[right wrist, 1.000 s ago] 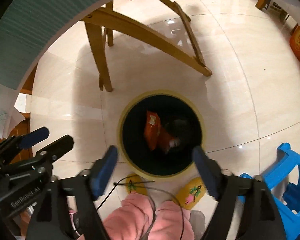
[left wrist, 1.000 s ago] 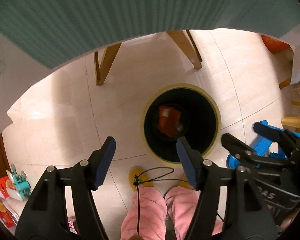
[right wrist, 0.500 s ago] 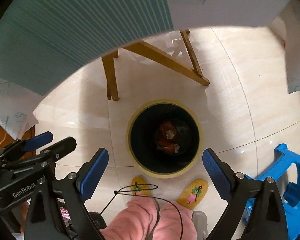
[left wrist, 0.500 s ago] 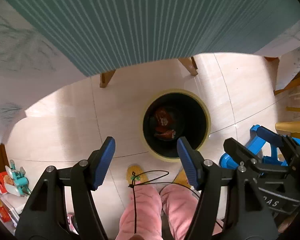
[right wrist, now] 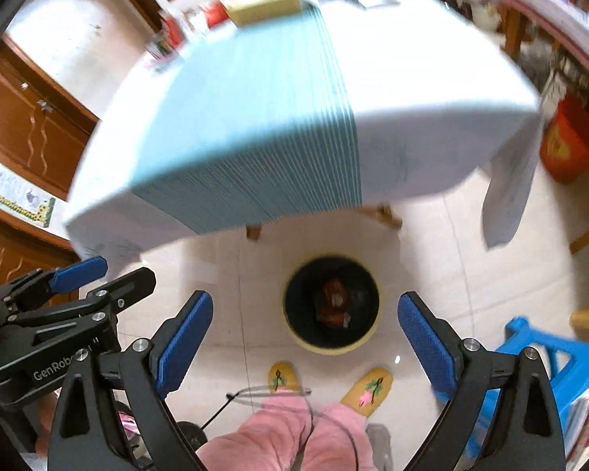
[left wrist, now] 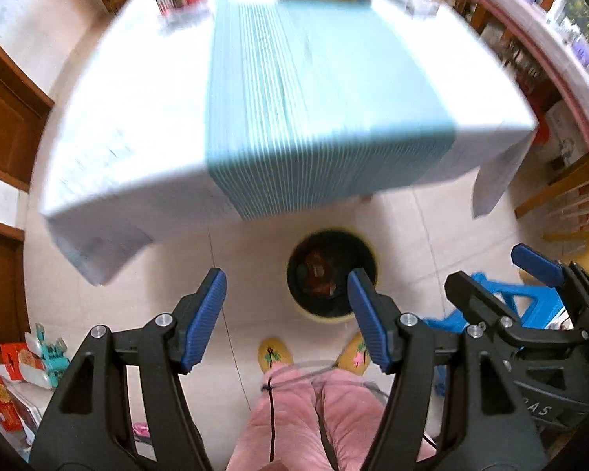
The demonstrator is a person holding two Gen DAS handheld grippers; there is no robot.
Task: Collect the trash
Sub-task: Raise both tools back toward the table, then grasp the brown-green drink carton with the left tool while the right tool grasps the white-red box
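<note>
A black trash bin with a yellow rim (left wrist: 371, 263) (right wrist: 294, 333) stands on the tiled floor below the table's near edge, with red wrappers (left wrist: 318, 271) (right wrist: 333, 306) inside it. My left gripper (left wrist: 286, 318) hangs high above the floor, open, with nothing between its blue pads. My right gripper (right wrist: 300, 341) is open too and wider, also empty, with the bin far below between its fingers. Each gripper shows at the side of the other's view.
A table (left wrist: 137, 117) (right wrist: 432, 78) with a white cloth and teal striped runner fills the upper half; blurred items crowd its far end. A blue plastic stool (left wrist: 530, 306) (right wrist: 538, 345) stands at the right. The person's pink trousers and yellow slippers (right wrist: 369, 388) are below.
Both grippers have risen from just over the bin to above table height; the tabletop has come into view and the bin looks smaller. The right gripper's jaws have spread wider.
</note>
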